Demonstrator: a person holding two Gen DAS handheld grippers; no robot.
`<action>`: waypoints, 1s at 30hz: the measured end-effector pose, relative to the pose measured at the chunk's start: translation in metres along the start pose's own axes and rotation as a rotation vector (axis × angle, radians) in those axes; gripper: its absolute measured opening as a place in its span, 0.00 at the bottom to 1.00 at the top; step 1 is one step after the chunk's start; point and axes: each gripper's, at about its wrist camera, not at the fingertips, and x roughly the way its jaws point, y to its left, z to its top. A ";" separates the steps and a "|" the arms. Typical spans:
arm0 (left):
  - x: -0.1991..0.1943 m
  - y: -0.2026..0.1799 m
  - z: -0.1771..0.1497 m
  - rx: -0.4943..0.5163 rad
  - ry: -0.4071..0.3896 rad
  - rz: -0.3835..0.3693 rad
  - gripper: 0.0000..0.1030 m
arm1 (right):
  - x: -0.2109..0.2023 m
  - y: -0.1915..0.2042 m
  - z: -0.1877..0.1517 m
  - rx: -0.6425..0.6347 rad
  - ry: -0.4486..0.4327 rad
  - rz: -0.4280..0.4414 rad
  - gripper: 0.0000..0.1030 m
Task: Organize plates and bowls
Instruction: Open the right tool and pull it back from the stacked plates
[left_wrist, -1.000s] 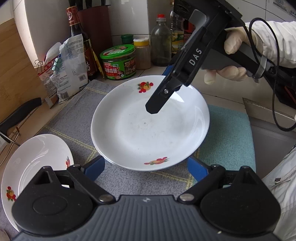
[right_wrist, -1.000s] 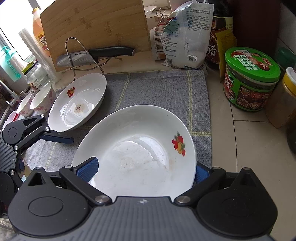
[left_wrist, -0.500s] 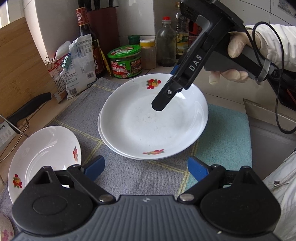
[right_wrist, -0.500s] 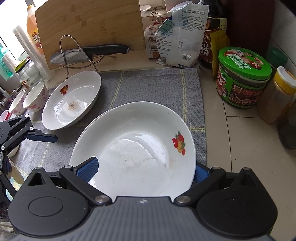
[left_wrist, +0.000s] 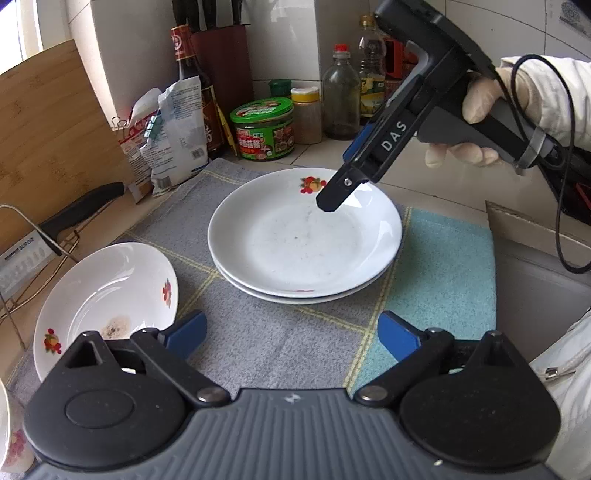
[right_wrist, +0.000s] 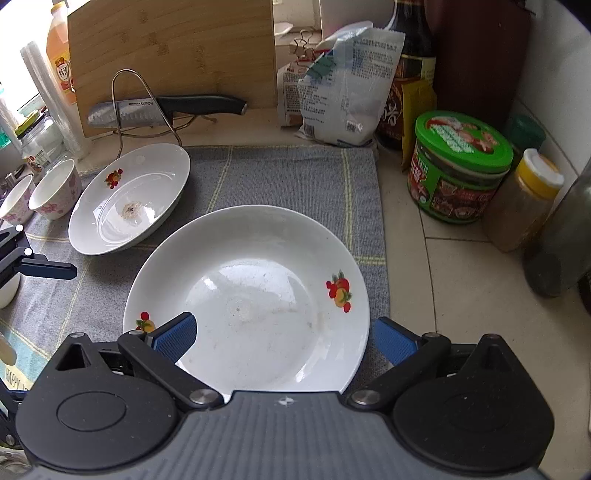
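I see the surface (left_wrist: 436, 184) under a grey mat (left_wrist: 280, 332), where two plates (left_wrist: 303, 240) sit stacked at its middle — a third plate (left_wrist: 107, 299), soiled, lies apart to one side, with two cups (right_wrist: 55, 190) past it. My left claw (left_wrist: 291, 332) hangs released over the mat short of the stack; its jaws have just been opening, nothing between them. My right claw (right_wrist: 284, 336) hovers spread wide above the stack's top plate, pads clear of the rim — grasping nothing.
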 end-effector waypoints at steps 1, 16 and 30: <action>0.000 -0.001 -0.001 -0.001 0.011 0.022 0.96 | -0.002 0.004 -0.001 -0.016 -0.016 -0.017 1.00; -0.035 -0.005 -0.024 -0.153 0.039 0.180 0.96 | -0.017 0.064 -0.029 -0.062 -0.097 -0.093 1.00; -0.085 0.007 -0.070 -0.234 0.024 0.287 0.96 | -0.030 0.146 -0.057 -0.014 -0.155 -0.147 1.00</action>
